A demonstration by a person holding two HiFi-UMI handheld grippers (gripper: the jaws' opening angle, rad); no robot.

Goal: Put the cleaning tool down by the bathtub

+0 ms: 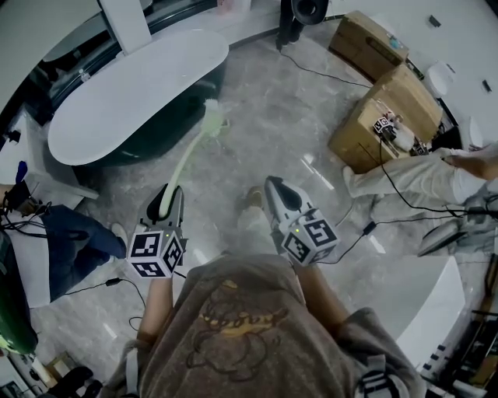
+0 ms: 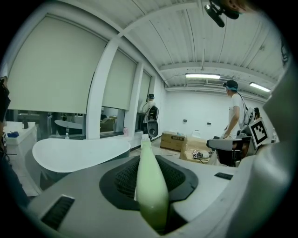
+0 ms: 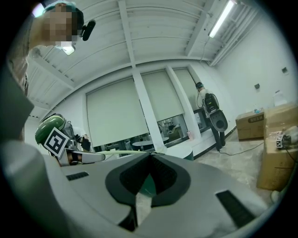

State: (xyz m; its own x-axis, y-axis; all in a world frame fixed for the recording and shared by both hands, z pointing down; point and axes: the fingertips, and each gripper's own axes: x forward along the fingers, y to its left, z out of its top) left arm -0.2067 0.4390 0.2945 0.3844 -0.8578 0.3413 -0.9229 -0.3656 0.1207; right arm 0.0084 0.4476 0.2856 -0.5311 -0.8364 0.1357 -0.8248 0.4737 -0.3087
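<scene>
A pale green long-handled brush (image 1: 189, 155) is the cleaning tool, and its white bristle head (image 1: 212, 116) points at the floor beside the white oval bathtub (image 1: 132, 93). My left gripper (image 1: 166, 199) is shut on the end of the handle. In the left gripper view the handle (image 2: 151, 186) runs out between the dark pads toward the tub (image 2: 79, 153). My right gripper (image 1: 272, 186) hangs over the marble floor to the right, shut and holding nothing. In the right gripper view its tips (image 3: 150, 155) meet, with the brush handle (image 3: 122, 152) off to the left.
Cardboard boxes (image 1: 389, 109) stand at the right, with a person in white (image 1: 412, 179) beside them. Cables trail across the floor. A black speaker (image 1: 299, 12) stands at the back, a blue cloth (image 1: 74, 241) lies at the left, and a white counter (image 1: 428, 307) is at the lower right.
</scene>
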